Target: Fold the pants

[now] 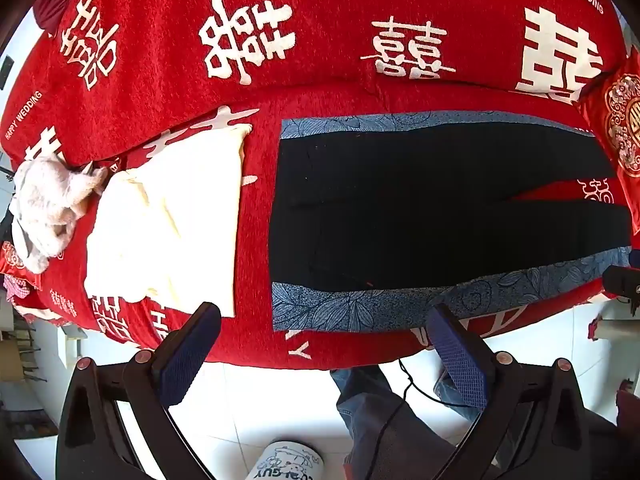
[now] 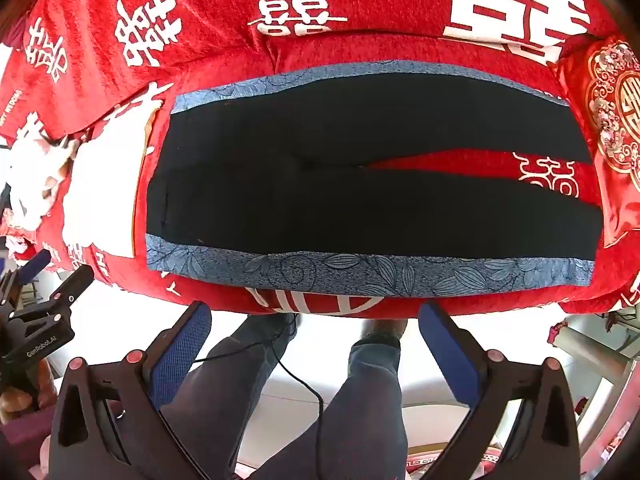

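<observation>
Evidently unstarted: black pants (image 2: 360, 200) lay flat and unfolded, legs apart, on the red bed cover (image 2: 360, 40); left tool (image 1: 320, 344) and right tool (image 2: 316, 340) hovered wide, empty.

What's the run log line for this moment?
pants: flat, unfolded on bed | left gripper: open, empty | right gripper: open, empty

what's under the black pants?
The black pants lie flat on red bedding; it shows between the legs. Blue floral side stripes belong to the pants. Anything beneath the fabric itself is covered.
</observation>
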### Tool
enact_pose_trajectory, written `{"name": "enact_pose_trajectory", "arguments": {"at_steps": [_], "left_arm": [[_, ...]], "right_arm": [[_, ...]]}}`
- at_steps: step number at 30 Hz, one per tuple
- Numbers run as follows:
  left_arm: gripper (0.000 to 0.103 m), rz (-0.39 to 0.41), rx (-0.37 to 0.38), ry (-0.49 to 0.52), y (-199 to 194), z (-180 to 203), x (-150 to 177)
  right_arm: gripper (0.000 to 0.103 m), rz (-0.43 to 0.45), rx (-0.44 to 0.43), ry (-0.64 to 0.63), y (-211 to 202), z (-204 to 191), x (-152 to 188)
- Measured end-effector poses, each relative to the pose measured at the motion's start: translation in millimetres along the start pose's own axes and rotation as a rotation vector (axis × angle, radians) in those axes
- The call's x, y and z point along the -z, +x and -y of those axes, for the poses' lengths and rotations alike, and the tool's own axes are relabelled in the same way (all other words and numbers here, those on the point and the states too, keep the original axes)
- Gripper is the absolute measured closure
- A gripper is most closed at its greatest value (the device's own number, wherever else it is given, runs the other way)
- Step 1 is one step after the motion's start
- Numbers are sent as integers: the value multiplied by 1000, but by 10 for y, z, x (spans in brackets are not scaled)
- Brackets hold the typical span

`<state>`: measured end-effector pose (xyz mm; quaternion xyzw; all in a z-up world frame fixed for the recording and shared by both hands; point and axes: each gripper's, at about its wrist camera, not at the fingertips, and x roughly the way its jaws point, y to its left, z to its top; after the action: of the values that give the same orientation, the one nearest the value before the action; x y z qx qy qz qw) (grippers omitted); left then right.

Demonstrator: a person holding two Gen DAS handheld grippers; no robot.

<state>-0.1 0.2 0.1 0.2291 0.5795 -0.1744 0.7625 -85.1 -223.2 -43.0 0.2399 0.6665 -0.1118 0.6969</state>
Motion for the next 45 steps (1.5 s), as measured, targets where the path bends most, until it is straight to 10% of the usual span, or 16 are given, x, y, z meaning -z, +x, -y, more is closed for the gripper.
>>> {"name": "enact_pose_trajectory", "arguments": {"at_steps": [45], "left_arm": [[0, -1, -15, -6, -4, 12, -27]], "right_arm": [[0, 5, -7, 3, 14, 6, -28]]}}
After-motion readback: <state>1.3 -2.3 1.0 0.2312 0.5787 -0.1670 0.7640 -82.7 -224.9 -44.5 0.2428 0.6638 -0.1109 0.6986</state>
